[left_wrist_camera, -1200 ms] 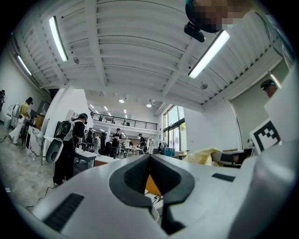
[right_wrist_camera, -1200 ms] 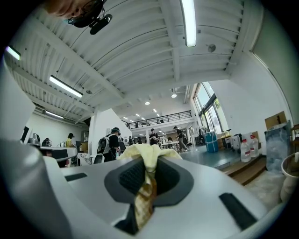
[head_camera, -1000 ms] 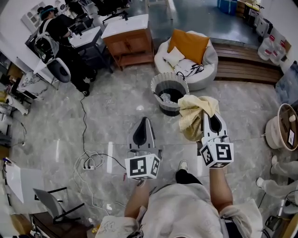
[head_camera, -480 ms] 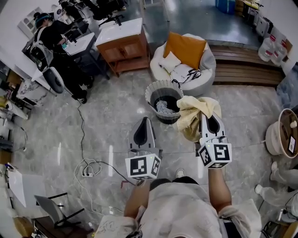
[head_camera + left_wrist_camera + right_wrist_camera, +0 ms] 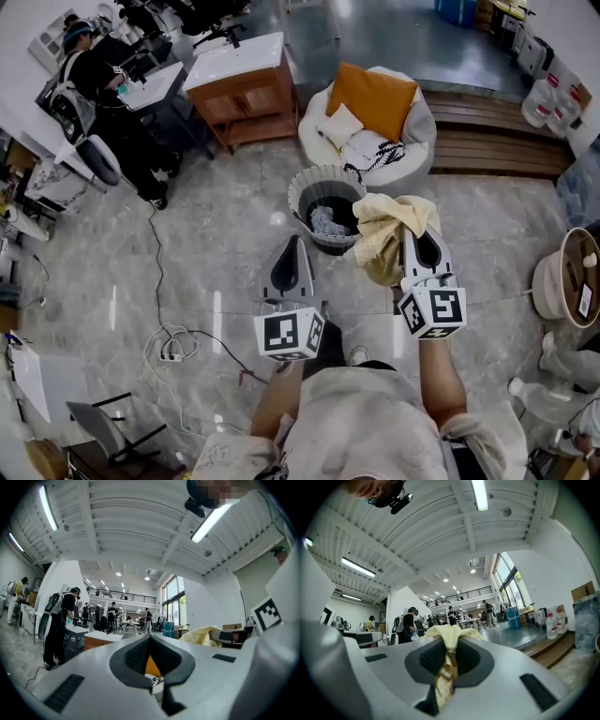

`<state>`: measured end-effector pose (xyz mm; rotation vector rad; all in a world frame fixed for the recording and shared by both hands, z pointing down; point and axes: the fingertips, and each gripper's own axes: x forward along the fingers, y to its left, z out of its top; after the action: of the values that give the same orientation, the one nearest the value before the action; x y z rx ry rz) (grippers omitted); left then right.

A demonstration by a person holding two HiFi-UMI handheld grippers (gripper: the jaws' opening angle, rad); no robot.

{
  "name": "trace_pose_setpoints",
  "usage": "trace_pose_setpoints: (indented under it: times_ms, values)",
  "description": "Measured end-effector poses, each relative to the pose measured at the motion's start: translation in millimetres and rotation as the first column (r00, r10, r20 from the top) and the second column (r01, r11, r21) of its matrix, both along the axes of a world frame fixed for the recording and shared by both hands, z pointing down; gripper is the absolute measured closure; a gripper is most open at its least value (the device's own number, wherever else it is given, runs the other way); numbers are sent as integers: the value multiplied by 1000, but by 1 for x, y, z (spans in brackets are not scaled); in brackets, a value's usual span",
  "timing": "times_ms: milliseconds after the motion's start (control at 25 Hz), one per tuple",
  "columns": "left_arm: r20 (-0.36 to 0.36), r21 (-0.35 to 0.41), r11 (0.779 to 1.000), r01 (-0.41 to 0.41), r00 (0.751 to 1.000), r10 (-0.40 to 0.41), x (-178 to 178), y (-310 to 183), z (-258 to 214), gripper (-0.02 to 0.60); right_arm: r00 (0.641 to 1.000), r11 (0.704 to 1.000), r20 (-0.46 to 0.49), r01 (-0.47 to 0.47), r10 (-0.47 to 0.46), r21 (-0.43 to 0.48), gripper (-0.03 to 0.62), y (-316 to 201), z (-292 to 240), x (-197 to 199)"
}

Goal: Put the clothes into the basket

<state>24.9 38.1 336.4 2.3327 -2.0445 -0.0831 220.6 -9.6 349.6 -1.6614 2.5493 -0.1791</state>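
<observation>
A grey ribbed basket [image 5: 302, 190] stands on the marble floor with some clothes [image 5: 327, 223] lying in it. My right gripper [image 5: 413, 232] is shut on a pale yellow cloth [image 5: 386, 234], which hangs bunched just right of the basket's rim. In the right gripper view the cloth [image 5: 449, 637] is pinched between the jaws of the right gripper [image 5: 448, 660] and spills over their tip. My left gripper [image 5: 292, 242] is level, just short of the basket's near side, shut and empty. In the left gripper view the jaws of the left gripper [image 5: 150, 641] meet at the tip, and the yellow cloth [image 5: 200, 635] shows to the right.
Behind the basket sits a white beanbag chair [image 5: 412, 150] with an orange cushion [image 5: 373, 96]. A wooden cabinet [image 5: 251, 89] stands at back left. A cable and power strip [image 5: 171, 352] lie on the floor at left. A round woven basket [image 5: 562, 277] is at right. A person [image 5: 89, 70] stands far left.
Both grippers have moved forward toward the basket, which now lies closer to their tips. The yellow cloth stays gripped in the right gripper throughout.
</observation>
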Motion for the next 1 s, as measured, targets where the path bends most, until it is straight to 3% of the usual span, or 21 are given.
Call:
trace_pose_setpoints:
  times_ms: [320,1000]
  values:
    - [5,21,1000,6,1000,-6,-48,-69,-6,578,999,1000,-38,-11,11,7,577,-67,-9,-43]
    - [-13,38,999,-11,1000,12,-190,-181,-12,578,997,1000,-77,-22,22,5,577,-185,-19,-183]
